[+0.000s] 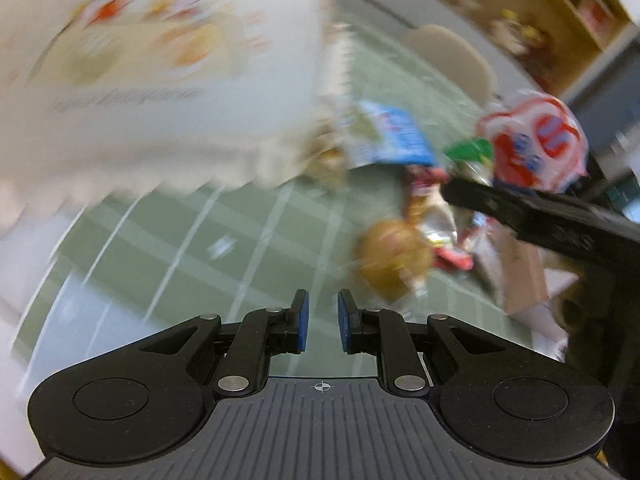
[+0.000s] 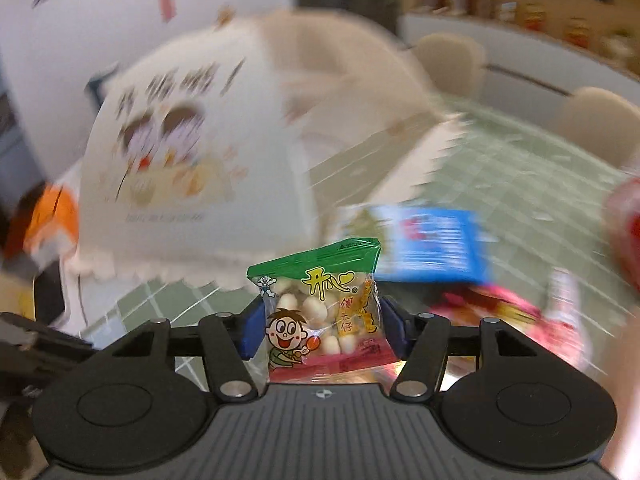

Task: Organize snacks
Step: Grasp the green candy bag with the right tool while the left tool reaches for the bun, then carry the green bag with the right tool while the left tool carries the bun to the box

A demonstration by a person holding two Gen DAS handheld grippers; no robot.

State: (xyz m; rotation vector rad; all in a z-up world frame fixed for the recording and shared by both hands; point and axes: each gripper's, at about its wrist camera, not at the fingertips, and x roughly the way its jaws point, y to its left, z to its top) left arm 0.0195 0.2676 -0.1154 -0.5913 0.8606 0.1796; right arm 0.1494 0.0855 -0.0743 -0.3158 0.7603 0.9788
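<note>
My right gripper [image 2: 322,322] is shut on a small green-topped snack packet [image 2: 320,300] with a cartoon boy, held above the table. It shows in the left wrist view [image 1: 468,152] as a green scrap at the right gripper's tip. My left gripper [image 1: 323,322] is empty, its blue pads a narrow gap apart, over the green grid mat [image 1: 200,248]. A large white printed bag [image 1: 168,60] stands open at the left; it also fills the right wrist view [image 2: 192,168]. A blue packet [image 2: 432,244], a round brown snack [image 1: 392,260] and a red-white packet [image 1: 536,144] lie on the mat.
Beige chairs [image 2: 452,64] stand behind the table. Shelves with goods [image 1: 560,20] line the far wall. An orange item [image 2: 52,216] sits left of the bag. Pink and red wrappers [image 2: 516,316] lie at the right.
</note>
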